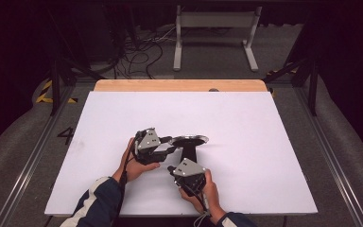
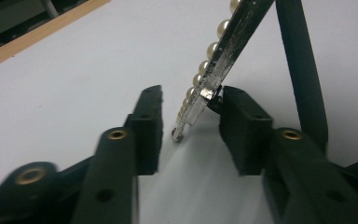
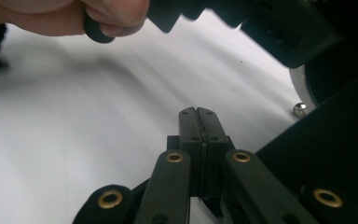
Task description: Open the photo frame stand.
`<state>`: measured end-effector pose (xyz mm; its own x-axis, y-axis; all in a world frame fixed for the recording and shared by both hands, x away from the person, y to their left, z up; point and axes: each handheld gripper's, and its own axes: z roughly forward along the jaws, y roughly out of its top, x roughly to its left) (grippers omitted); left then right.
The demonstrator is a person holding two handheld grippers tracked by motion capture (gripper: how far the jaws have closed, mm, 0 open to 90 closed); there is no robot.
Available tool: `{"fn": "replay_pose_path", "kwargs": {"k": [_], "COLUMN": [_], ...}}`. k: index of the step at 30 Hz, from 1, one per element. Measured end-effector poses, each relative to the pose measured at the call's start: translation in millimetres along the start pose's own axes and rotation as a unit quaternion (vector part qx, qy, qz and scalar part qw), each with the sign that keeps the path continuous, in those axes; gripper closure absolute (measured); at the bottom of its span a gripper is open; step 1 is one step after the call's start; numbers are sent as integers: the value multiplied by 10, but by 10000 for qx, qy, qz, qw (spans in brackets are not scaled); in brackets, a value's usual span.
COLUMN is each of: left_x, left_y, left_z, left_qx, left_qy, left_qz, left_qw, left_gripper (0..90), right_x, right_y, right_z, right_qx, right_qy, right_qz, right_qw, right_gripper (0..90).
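mirror (image 1: 189, 140) lies mid-surface (image 1: 246, 142), handle toward the person | left claw (image 2: 186, 116): jaws apart around mirror's pearl-edged rim, right jaw touching it | right claw (image 3: 197, 122): pressed together, empty, beside mirror's handle | risk: rim could be slipped off if closed off-centre | both hands are held low, angled toward mirror

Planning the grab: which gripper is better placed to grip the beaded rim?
Left. The left gripper has open jaws straddling the rim; the right gripper is shut beside it, holding nothing.
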<state>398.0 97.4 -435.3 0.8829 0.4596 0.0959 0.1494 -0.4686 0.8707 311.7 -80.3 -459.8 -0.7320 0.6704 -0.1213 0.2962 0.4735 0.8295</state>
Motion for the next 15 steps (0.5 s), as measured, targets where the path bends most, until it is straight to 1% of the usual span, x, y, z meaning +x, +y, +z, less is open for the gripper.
{"fn": "replay_pose_path", "kwargs": {"k": [1,2,3,4,7,10,12,13,15], "left_x": [0,-4,-4,-8,-16,-23,-31,-41,-52], "left_y": [-4,-8,-10,-13,-6,-3,-3,2,19], "left_z": [5,12,16,20,29,53,71,74,64], "left_qx": [-4,-3,6,-3,-18,-1,34,55,152], "left_qy": [-11,-23,-35,-41,-13,-22,-31,-12,122], "left_qz": [-5,-40,-17,-39,-28,-71,-67,-63,11], "left_qw": [10000,10000,10000,10000,10000,10000,10000,10000,9998], "left_gripper": [670,684,697,701,680,621,621,644,690], "right_x": [9,26,48,65,91,87,84,84,82], "right_y": [-6,-8,-2,3,7,10,10,10,10], "right_z": [24,42,46,45,57,65,68,69,68], "right_qx": [-4,33,14,-26,4,28,58,64,98], "right_qy": [-40,-129,-218,-249,-367,-376,-355,-364,-370], "right_qz": [38,-12,-101,-148,-254,-247,-229,-236,-261], "right_qw": [10000,9999,9997,9996,9990,9990,9991,9990,9989], "right_gripper": [900,900,900,900,900,900,900,900,900]}}
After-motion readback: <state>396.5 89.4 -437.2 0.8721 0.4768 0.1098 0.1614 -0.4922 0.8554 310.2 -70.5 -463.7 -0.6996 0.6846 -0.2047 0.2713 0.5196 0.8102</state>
